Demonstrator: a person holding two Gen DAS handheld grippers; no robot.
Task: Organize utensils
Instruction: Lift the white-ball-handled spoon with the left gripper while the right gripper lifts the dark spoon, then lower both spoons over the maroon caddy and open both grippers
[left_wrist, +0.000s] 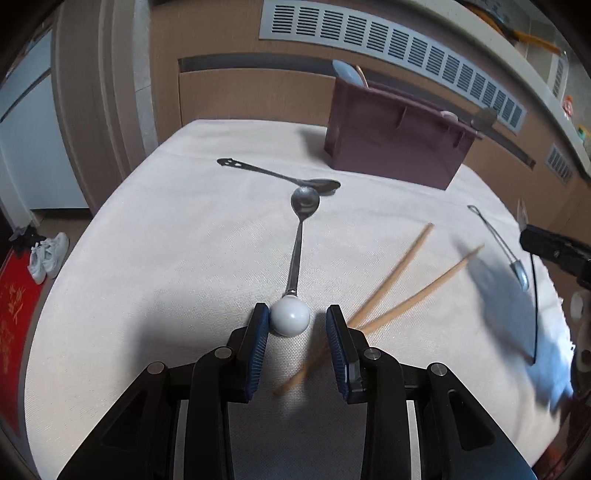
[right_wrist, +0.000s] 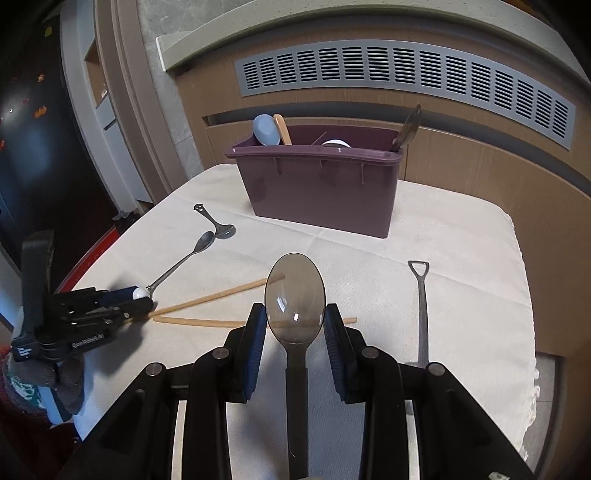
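Observation:
A metal spoon with a white ball end (left_wrist: 300, 243) lies on the white tablecloth. Its ball sits between the fingers of my left gripper (left_wrist: 297, 323), which is open: the ball touches the left pad and stands clear of the right one. My right gripper (right_wrist: 295, 317) is shut on the bowl of a dark see-through plastic spoon (right_wrist: 295, 284), held above the cloth and pointing at the purple caddy (right_wrist: 321, 188). Two wooden chopsticks (right_wrist: 214, 295) lie crossed between the grippers. In the right wrist view the left gripper (right_wrist: 136, 299) is at the ball-ended spoon (right_wrist: 177, 264).
A smiley-handled metal spoon (left_wrist: 280, 175) lies left of the caddy (left_wrist: 395, 144). A shovel-handled spoon (right_wrist: 423, 314) lies at the right. The caddy holds a blue spoon (right_wrist: 266, 129), a wooden one and a metal one. Shoes (left_wrist: 48, 254) are on the floor beyond the table's left edge.

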